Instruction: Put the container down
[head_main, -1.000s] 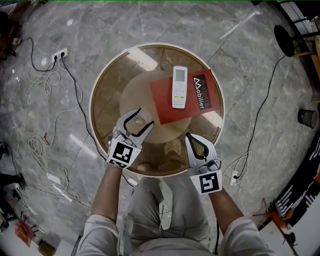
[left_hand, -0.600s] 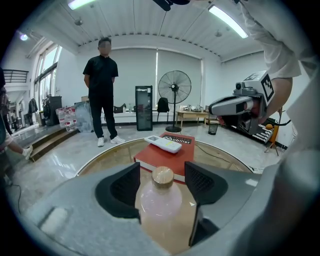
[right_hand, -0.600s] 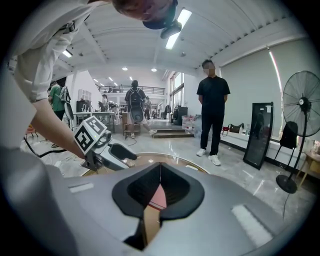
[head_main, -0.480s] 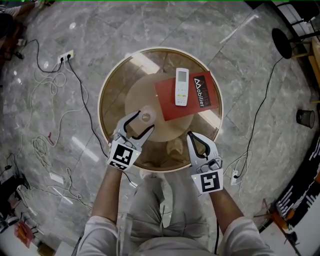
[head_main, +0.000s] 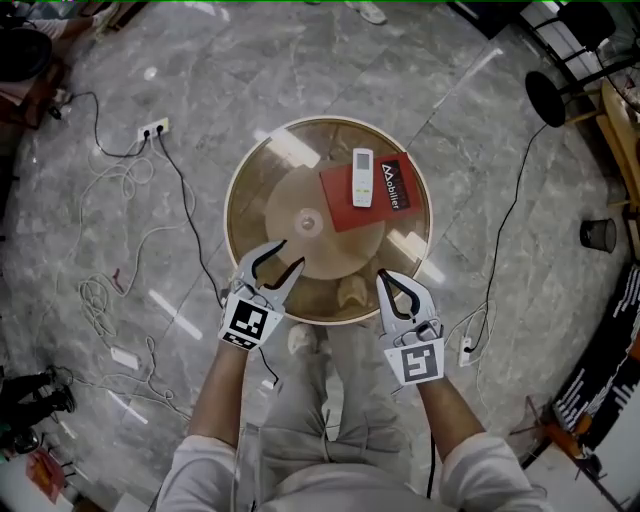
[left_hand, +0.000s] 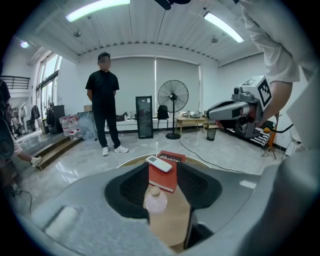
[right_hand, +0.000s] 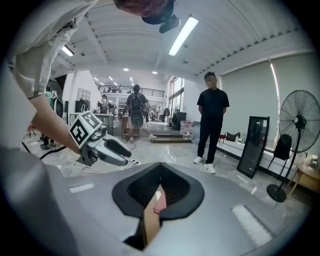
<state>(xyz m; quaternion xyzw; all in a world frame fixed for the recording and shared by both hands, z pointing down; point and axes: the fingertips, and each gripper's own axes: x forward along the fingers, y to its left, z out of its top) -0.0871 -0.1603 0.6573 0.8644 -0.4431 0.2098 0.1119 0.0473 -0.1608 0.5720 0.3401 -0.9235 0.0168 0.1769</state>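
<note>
A small clear container (head_main: 308, 221) with a pale lid stands upright on the round glass-topped table (head_main: 248, 205). My left gripper (head_main: 292, 253) hovers just short of it at the table's near edge; its jaws are closing with nothing between the pads. In the left gripper view the container (left_hand: 156, 200) shows through the gap, beyond the fingertips. A white remote (head_main: 362, 177) lies on a red book (head_main: 390, 192) at the far right of the table. My right gripper (head_main: 382, 275) hangs over the near rim, tips together and empty.
Cables and a power strip (head_main: 152, 129) trail over the marble floor to the left. A dark bin (head_main: 598, 235) stands at the right. In the left gripper view a person (left_hand: 104, 100) stands beyond the table, near a floor fan (left_hand: 173, 97).
The container, earlier between my left gripper's jaws, now stands free on the table. The left gripper has drawn back toward me. The right gripper has stayed put, and the table looks farther away.
</note>
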